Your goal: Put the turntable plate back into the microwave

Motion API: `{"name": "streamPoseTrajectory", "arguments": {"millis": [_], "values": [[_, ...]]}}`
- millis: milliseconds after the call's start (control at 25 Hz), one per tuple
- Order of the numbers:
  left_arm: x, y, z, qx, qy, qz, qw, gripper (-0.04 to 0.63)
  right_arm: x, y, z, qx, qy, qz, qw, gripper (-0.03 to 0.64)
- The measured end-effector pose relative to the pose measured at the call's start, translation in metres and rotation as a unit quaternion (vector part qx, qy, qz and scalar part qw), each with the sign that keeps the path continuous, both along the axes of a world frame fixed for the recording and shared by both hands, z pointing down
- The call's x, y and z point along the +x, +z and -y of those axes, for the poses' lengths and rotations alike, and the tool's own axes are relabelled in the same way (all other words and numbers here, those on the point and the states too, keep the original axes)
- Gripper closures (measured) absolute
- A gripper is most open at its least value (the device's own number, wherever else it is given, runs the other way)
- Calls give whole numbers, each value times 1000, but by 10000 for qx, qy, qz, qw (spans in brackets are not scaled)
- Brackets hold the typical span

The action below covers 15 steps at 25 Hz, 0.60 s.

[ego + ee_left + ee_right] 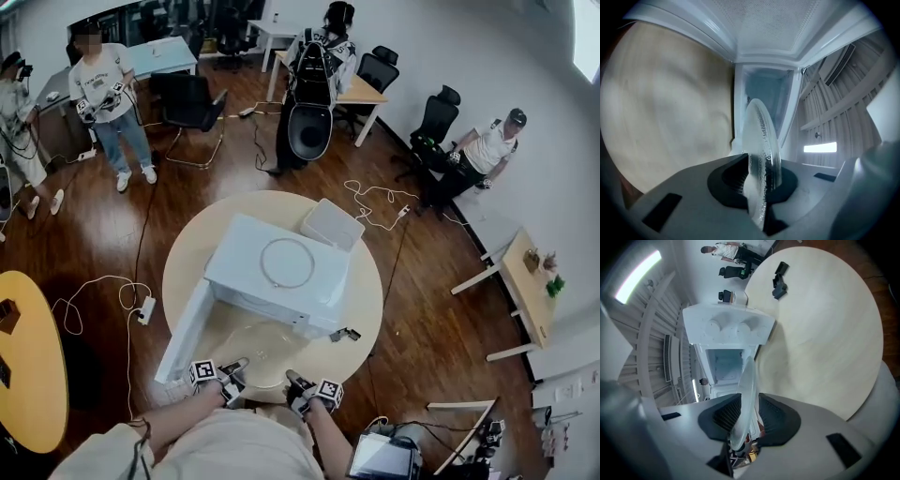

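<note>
The clear glass turntable plate (pixel 258 343) is held just above the round table (pixel 367 298), in front of the white microwave (pixel 281 272), whose door (pixel 184 328) stands open to the left. My left gripper (pixel 231 377) is shut on the plate's near left rim. In the left gripper view the plate (pixel 761 140) stands edge-on between the pads, with the microwave's cavity (pixel 766 91) straight ahead. My right gripper (pixel 298 386) is at the near right rim. There the plate (pixel 746 392) sits between the jaws with a gap beside one pad, facing the cavity (pixel 724 364).
A thin white ring (pixel 286 262) lies on top of the microwave. A clear plastic tub (pixel 331 225) stands behind it. A small black object (pixel 345 334) lies on the table right of the plate. Several people, chairs and floor cables surround the table.
</note>
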<state>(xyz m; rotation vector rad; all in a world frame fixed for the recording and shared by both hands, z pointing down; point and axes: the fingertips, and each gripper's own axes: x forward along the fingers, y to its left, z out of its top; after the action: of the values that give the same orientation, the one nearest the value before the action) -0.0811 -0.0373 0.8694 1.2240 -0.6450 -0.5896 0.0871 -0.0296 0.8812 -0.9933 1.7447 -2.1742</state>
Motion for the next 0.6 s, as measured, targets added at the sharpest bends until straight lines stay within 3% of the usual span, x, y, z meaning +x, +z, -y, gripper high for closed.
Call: {"name": "streamPoseTrajectory", "arguments": {"millis": [120, 600], "values": [[3, -19, -3, 231, 183, 16, 9996, 563, 2, -9, 2, 183, 18, -99, 9998, 495], [-4, -65, -11, 716, 544, -33, 9959, 563, -2, -45, 6, 589, 32, 90, 9982, 495]]}}
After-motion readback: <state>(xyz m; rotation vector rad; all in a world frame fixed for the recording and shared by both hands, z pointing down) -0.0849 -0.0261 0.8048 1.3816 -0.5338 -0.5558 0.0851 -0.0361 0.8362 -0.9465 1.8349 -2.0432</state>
